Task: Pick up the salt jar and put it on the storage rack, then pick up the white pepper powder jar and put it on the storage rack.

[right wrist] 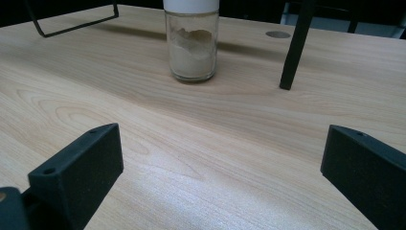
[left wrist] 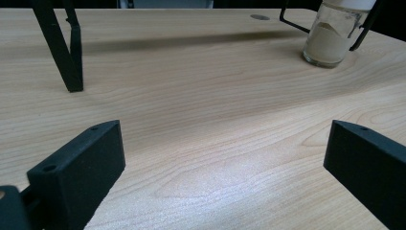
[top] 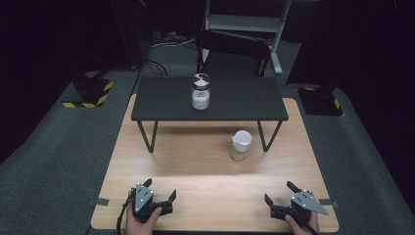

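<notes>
Right gripper and left gripper rest wide open and empty at the table's near edge. The powder jar stands upright ahead, beside the shelf leg; a careless reach could likely topple it.

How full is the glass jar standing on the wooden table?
Partly full: the glass jar holds pale powder, with clear glass above it.

The top of the jar with pale powder is cut off by the picture's edge in both gripper views. The hands holding each gripper are cut off at the bottom. The second jar, on the dark shelf, is too small to tell what is inside
</notes>
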`<state>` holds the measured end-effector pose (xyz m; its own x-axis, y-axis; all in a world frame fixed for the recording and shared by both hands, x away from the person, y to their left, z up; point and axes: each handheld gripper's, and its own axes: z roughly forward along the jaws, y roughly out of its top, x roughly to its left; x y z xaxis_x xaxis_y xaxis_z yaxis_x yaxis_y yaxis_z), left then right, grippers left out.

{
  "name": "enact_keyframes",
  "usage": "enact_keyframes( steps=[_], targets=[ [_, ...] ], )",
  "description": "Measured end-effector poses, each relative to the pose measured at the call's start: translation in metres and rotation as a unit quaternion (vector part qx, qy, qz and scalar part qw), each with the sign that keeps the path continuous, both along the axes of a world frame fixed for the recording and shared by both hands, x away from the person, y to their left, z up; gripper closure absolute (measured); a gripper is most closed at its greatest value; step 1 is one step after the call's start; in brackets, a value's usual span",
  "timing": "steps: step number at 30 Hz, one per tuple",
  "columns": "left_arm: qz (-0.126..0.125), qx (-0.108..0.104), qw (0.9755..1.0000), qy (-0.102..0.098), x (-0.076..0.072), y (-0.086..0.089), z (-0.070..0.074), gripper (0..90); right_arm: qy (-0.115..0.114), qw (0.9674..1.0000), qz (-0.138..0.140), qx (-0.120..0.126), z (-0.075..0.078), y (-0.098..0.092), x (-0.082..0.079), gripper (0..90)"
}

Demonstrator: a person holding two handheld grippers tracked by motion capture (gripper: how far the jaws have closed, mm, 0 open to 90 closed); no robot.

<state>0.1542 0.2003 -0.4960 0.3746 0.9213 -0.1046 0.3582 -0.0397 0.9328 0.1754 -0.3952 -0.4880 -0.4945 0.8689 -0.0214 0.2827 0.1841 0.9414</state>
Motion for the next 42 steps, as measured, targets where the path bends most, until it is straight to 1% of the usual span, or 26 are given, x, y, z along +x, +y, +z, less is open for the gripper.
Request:
enact_keyframes(
  steps=[4, 7, 17, 22, 28, 30, 37, 39, 42],
  targets=[
    [0.0, 0.006, 1.0, -0.003, -0.0011, -0.002, 0.0, 0.7, -0.002, 1.0, -0.001, 0.001, -0.0005, 0.0003, -0.0008, 0.7],
    [-0.003, 0.009, 1.0, 0.0, 0.0001, -0.0024, 0.0011, 0.7, -0.001, 1.0, 0.0, 0.001, -0.0003, 0.0003, -0.0004, 0.7],
    [-0.003, 0.01, 0.9999, 0.003, 0.0012, -0.0025, 0.002, 0.7, 0.001, 1.0, 0.0, 0.0, 0.0002, 0.001, 0.0007, 0.7],
    [0.0, 0.005, 1.0, 0.008, 0.003, -0.0024, 0.0027, 0.7, -0.002, 1.0, -0.003, 0.002, -0.0009, 0.0018, -0.0007, 0.7],
    [-0.001, -0.005, 1.0, 0.004, 0.0018, 0.0004, 0.0002, 0.7, -0.001, 1.0, -0.004, 0.002, -0.0005, 0.0024, -0.0008, 0.7],
    [-0.002, -0.006, 1.0, 0.002, 0.0012, 0.0009, -0.0003, 0.7, 0.001, 1.0, -0.001, 0.002, -0.0002, 0.0017, -0.0001, 0.7],
    [-0.003, 0.004, 1.0, 0.0, 0.0001, -0.0019, 0.0006, 0.7, 0.001, 1.0, -0.003, 0.004, -0.0002, 0.0017, -0.0001, 0.7],
    [-0.003, 0.003, 1.0, 0.004, 0.0012, -0.0016, 0.0013, 0.7, 0.001, 1.0, -0.002, 0.003, -0.0002, 0.0017, -0.0001, 0.7],
    [-0.003, -0.003, 1.0, 0.003, 0.0012, 0.0, 0.0005, 0.7, 0.001, 1.0, 0.0, 0.001, 0.0, 0.0019, 0.0001, 0.7]
  ],
)
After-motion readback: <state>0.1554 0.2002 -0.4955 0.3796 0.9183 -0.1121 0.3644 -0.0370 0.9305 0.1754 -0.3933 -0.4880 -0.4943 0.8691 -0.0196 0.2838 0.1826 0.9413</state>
